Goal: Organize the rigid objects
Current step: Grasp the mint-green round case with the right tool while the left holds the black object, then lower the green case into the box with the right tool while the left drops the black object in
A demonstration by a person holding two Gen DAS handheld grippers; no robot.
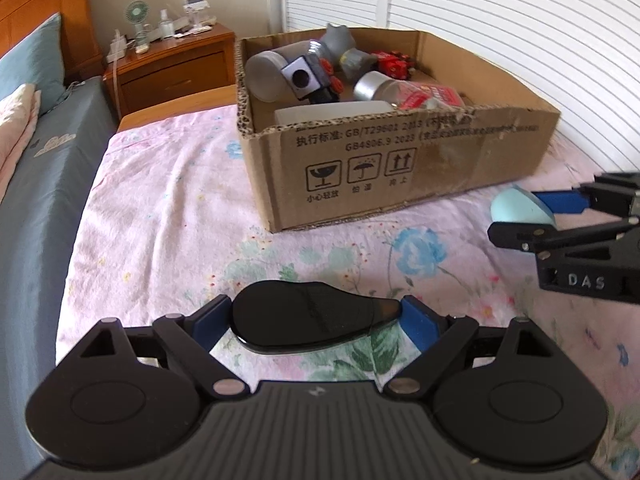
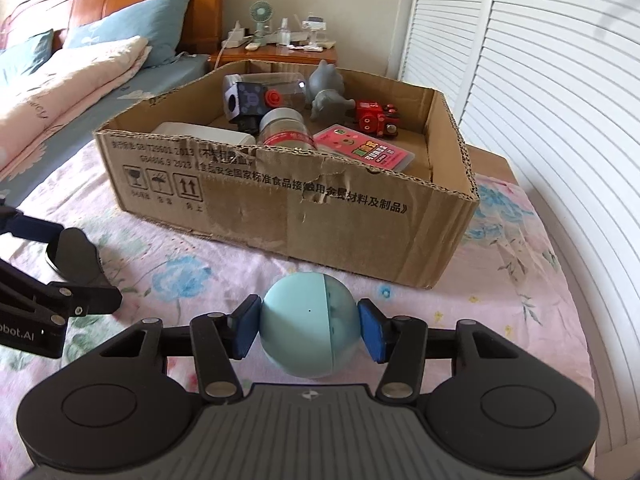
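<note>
My left gripper [image 1: 314, 318] is shut on a flat black teardrop-shaped object [image 1: 308, 316], held above the floral bedsheet in front of the cardboard box [image 1: 400, 168]. My right gripper [image 2: 307, 330] is shut on a light blue ball [image 2: 308, 328], also held short of the box [image 2: 280, 208]. In the left wrist view the ball [image 1: 516, 208] and right gripper [image 1: 520, 216] show at the right edge. In the right wrist view the left gripper [image 2: 76, 272] and black object [image 2: 76, 256] show at the left. The box holds a grey figurine [image 2: 326, 90], a red toy robot [image 2: 376, 118], jars, a pink card case and a white container.
The box sits on a bed with a pink floral sheet [image 1: 168, 216]. A wooden nightstand [image 1: 172, 64] with a small fan and bottles stands behind it. Blue pillows [image 2: 128, 20] and a pink quilt lie at left. White louvred doors [image 2: 540, 100] are at right.
</note>
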